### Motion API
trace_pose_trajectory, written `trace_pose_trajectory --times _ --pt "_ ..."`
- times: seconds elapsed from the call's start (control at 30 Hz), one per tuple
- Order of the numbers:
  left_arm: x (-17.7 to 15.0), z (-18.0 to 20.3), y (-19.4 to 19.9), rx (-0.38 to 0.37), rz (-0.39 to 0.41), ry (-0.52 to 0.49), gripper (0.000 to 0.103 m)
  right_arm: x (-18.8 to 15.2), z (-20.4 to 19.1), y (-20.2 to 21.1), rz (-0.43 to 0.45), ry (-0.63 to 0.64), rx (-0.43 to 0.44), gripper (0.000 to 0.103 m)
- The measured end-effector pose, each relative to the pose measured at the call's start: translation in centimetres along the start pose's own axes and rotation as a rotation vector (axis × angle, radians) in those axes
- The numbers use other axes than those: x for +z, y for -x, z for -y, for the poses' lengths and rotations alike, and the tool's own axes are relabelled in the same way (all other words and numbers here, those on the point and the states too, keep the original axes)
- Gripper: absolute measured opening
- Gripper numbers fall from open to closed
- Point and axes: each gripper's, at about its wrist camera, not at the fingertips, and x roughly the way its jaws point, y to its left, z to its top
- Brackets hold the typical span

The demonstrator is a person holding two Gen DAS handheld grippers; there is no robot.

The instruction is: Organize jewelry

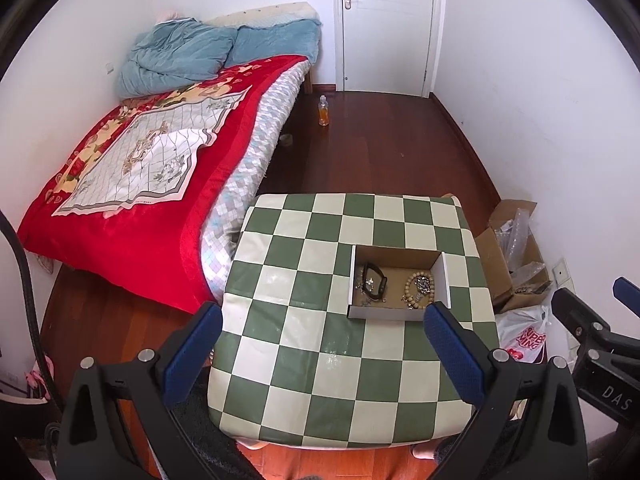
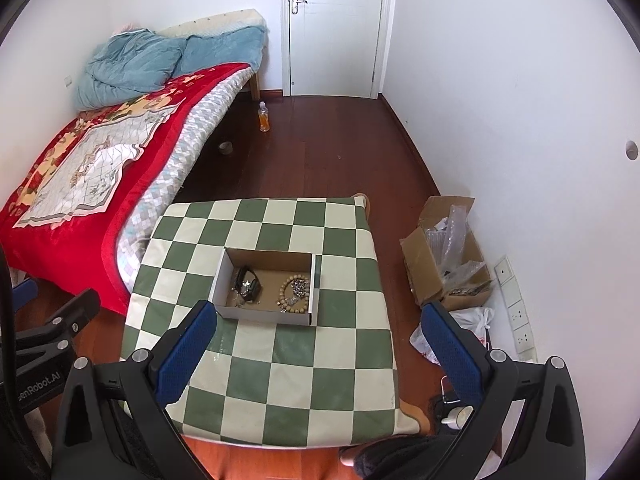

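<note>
A small open cardboard box (image 1: 400, 254) (image 2: 268, 258) stands on the green-and-cream checked table (image 1: 320, 344) (image 2: 280, 360). In it lie a black band (image 1: 376, 278) (image 2: 248, 280) with small silver pieces, and a wooden bead bracelet (image 1: 418, 290) (image 2: 294, 290) with a silver chain. My left gripper (image 1: 324, 344) is open and empty, held above the table's near side, short of the box. My right gripper (image 2: 320, 344) is open and empty, above the table's near right side. Each gripper shows at the edge of the other's view.
A bed with a red blanket (image 1: 140, 184) (image 2: 76, 176) stands left of the table. An open carton of plastic wrap (image 1: 516, 252) (image 2: 448, 248) and a white bag (image 1: 524, 336) sit on the floor at the right wall. A bottle (image 1: 323, 111) (image 2: 264, 118) stands near the door.
</note>
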Motion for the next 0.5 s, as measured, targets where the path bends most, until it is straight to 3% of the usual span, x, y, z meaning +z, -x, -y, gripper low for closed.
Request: trace_pose_trajectory --times 0.5 --pt "-0.2 0.4 -1.5 0.007 -0.028 0.009 0.103 -0.4 -0.1 -3.4 -0.053 -0.004 -0.018 0.103"
